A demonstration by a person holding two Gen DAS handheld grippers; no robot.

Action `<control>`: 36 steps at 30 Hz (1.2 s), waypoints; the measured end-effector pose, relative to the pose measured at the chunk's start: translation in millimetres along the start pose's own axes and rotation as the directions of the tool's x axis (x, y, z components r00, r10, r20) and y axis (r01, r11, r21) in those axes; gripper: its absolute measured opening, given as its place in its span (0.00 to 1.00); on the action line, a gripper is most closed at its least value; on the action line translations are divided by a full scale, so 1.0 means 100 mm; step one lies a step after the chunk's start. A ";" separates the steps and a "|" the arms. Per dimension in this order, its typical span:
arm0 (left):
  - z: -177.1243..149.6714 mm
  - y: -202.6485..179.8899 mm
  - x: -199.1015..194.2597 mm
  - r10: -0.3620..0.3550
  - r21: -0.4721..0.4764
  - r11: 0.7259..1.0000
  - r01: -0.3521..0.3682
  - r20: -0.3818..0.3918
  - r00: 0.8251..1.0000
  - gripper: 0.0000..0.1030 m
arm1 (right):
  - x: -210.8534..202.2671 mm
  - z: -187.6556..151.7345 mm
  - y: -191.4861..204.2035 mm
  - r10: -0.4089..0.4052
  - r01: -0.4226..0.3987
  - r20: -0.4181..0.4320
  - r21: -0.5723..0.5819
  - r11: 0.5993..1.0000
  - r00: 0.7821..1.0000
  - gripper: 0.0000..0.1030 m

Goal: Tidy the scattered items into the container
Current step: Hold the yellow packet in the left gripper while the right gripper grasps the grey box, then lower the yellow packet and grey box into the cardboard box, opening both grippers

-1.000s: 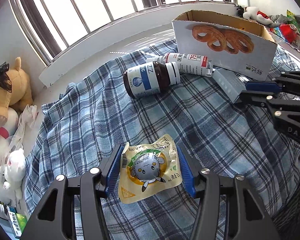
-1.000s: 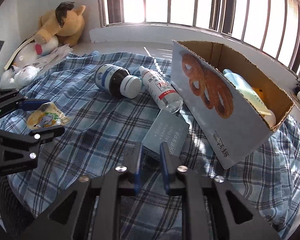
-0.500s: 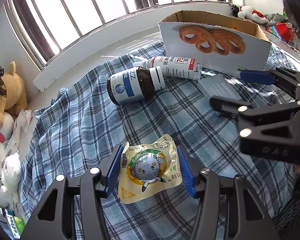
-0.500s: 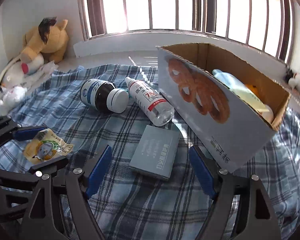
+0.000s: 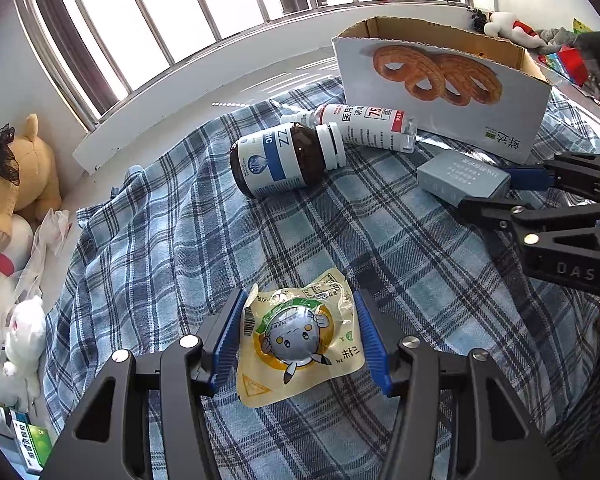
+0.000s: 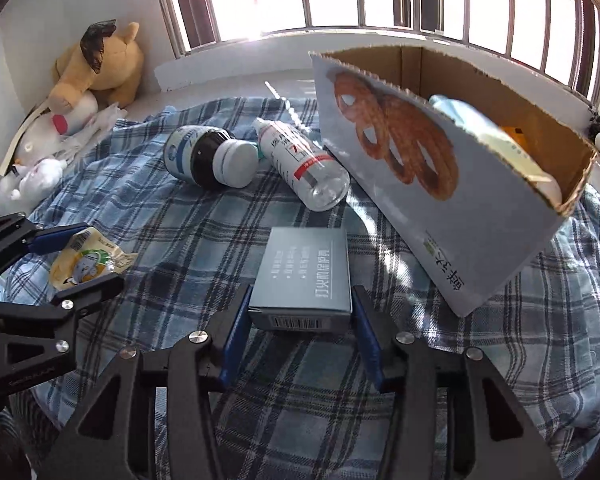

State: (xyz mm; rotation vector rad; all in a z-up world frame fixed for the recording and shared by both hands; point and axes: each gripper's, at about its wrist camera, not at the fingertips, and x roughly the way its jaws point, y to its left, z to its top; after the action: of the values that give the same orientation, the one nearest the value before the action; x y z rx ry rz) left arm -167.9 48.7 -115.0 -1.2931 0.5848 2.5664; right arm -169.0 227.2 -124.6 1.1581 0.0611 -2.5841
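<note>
Right tool (image 6: 300, 316) is closing around the grey box (image 6: 306, 270); left tool (image 5: 296, 334) is gripping the yellow snack pouch (image 5: 300, 332).

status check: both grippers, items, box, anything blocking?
Left gripper jaws around snack pouch. Right gripper jaws closing around grey box. Cardboard container path unobstructed.

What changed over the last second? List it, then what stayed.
The right tool opened from nearly shut, moved forward around the grey box, and its jaws are now closing on it; contact is unclear. The left tool stayed around the yellow snack pouch. The two bottles, the box and the cardboard carton did not move.
</note>
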 end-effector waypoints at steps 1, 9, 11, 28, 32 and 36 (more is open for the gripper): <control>0.00 0.00 0.00 0.003 0.004 1.000 -0.003 -0.001 1.000 0.55 | -0.07 0.00 0.03 -0.014 0.015 0.030 -0.024 1.000 0.999 0.44; 0.12 -0.03 -0.07 -0.007 -0.005 1.000 0.007 0.026 1.000 0.55 | -0.26 0.11 -0.01 0.033 -0.032 0.106 -0.016 0.999 0.994 0.44; 0.19 -0.07 -0.11 -0.023 -0.004 1.000 0.023 0.041 0.999 0.55 | -0.33 0.15 -0.06 0.041 -0.041 0.140 -0.001 0.999 0.989 0.44; 1.72 -0.55 -0.46 -0.094 0.037 0.995 0.087 0.265 0.960 0.56 | -0.79 0.72 -0.80 -0.208 0.201 0.382 0.059 0.978 0.900 0.44; 1.92 -0.73 -0.28 -0.094 0.028 0.996 0.090 0.263 0.960 0.55 | -0.54 0.78 -0.98 -0.266 0.249 0.324 0.094 0.964 0.908 0.44; 2.02 -0.76 0.06 -0.102 -0.034 0.993 0.113 0.231 0.968 0.56 | -0.42 0.75 -1.21 -0.181 0.145 0.285 0.142 0.979 0.941 0.44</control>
State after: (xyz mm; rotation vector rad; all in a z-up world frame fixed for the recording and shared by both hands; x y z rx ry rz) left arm -290.2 205.4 -31.3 -0.9916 0.4007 2.6026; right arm -232.3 340.9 -53.2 0.8180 -0.0677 -2.9167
